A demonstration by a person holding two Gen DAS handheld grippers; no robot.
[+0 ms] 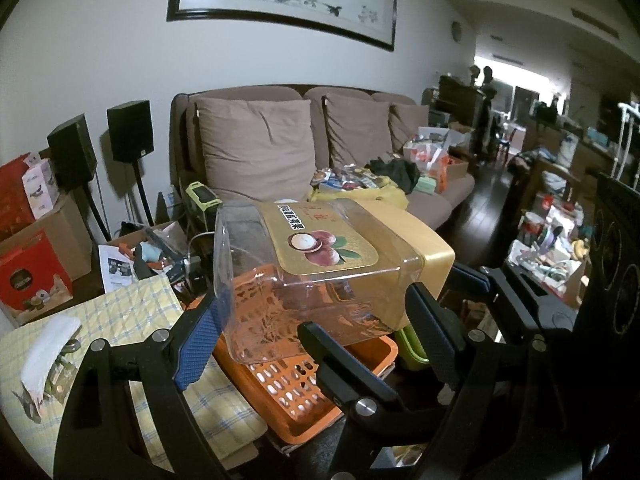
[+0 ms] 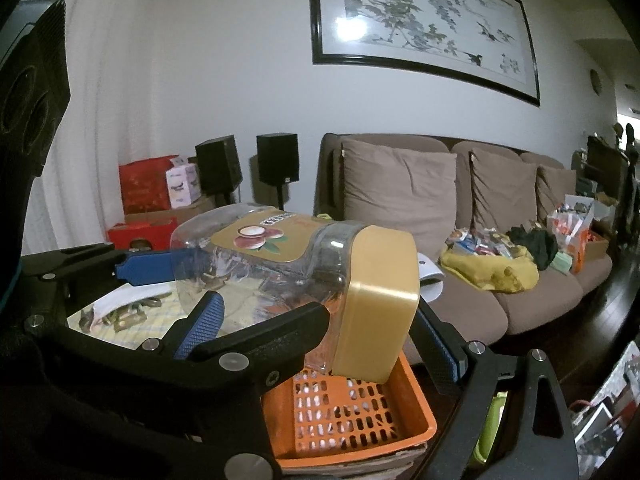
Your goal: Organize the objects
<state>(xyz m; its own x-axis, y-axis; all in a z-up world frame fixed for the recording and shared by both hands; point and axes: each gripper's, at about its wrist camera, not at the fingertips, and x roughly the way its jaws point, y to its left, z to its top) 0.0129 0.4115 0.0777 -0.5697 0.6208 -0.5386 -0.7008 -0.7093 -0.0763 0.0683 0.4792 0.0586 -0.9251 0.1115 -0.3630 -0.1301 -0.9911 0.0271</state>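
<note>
A clear plastic jar (image 1: 320,288) with a gold label and a square gold lid (image 2: 376,304) lies on its side in the air above an orange perforated basket (image 1: 312,428). My left gripper (image 1: 314,300) is shut on the jar lengthwise. One blue pad (image 1: 200,340) presses on the jar's base and the other finger is at the lid end. My right gripper (image 2: 318,306) stands open around the lid end. Its left finger (image 2: 200,328) is under the jar body and its right finger (image 2: 440,352) is beside the lid. The basket (image 2: 360,448) looks empty below.
A yellow checked cloth (image 1: 132,312) with a white pad and small metal pieces lies left of the basket. A green container (image 1: 412,348) stands to its right. Behind are a brown sofa (image 1: 256,148) strewn with items, two black speakers (image 1: 130,130) and red boxes (image 1: 32,276).
</note>
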